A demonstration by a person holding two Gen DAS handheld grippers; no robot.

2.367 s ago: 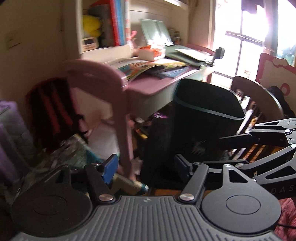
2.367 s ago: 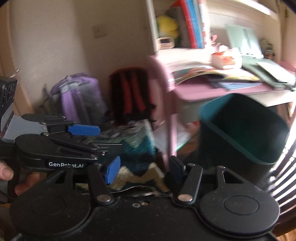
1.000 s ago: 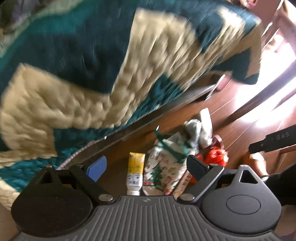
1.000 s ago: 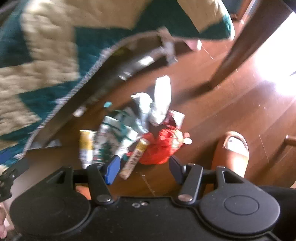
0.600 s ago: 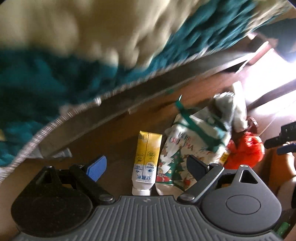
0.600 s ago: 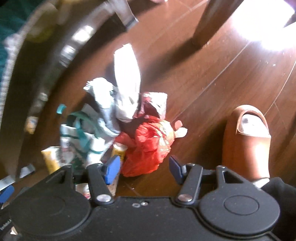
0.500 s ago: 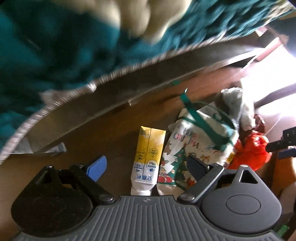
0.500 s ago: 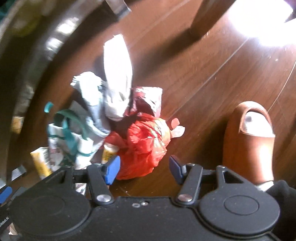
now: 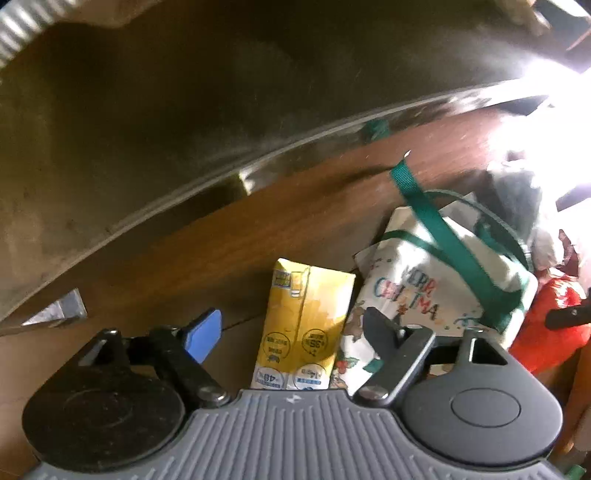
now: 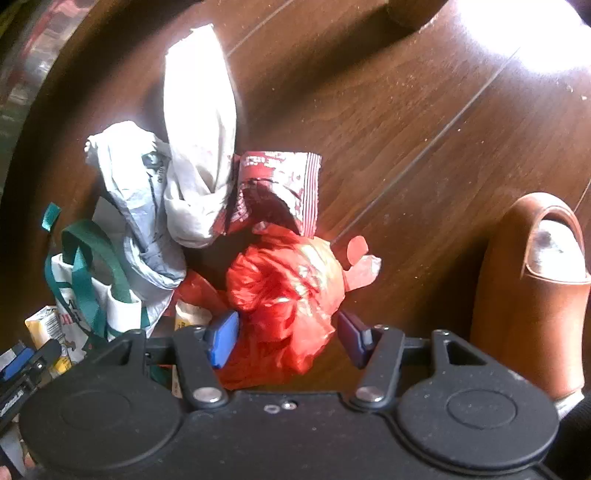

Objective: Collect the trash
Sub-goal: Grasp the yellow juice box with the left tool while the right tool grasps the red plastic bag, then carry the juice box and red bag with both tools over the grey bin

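Note:
A pile of trash lies on the dark wood floor. In the left wrist view a yellow drink carton (image 9: 303, 325) lies between the open jaws of my left gripper (image 9: 291, 332), beside a white Christmas gift bag (image 9: 436, 280) with green ribbon handles. In the right wrist view a crumpled red plastic bag (image 10: 284, 302) sits between the open jaws of my right gripper (image 10: 286, 338). Beyond it lie a torn red wrapper (image 10: 284, 184), a white paper bag (image 10: 199, 147) and a grey plastic bag (image 10: 140, 206). The gift bag (image 10: 81, 295) and carton (image 10: 42, 325) show at the left.
A metal bed rail (image 9: 258, 162) curves above the trash in the left wrist view. A person's brown slipper (image 10: 532, 288) stands on the floor right of the red bag. A wooden furniture leg (image 10: 410, 14) stands at the top.
Both grippers have swung down from the room and dropped close to the floor. The left one now straddles the carton and the right one straddles the red bag. Both stay open.

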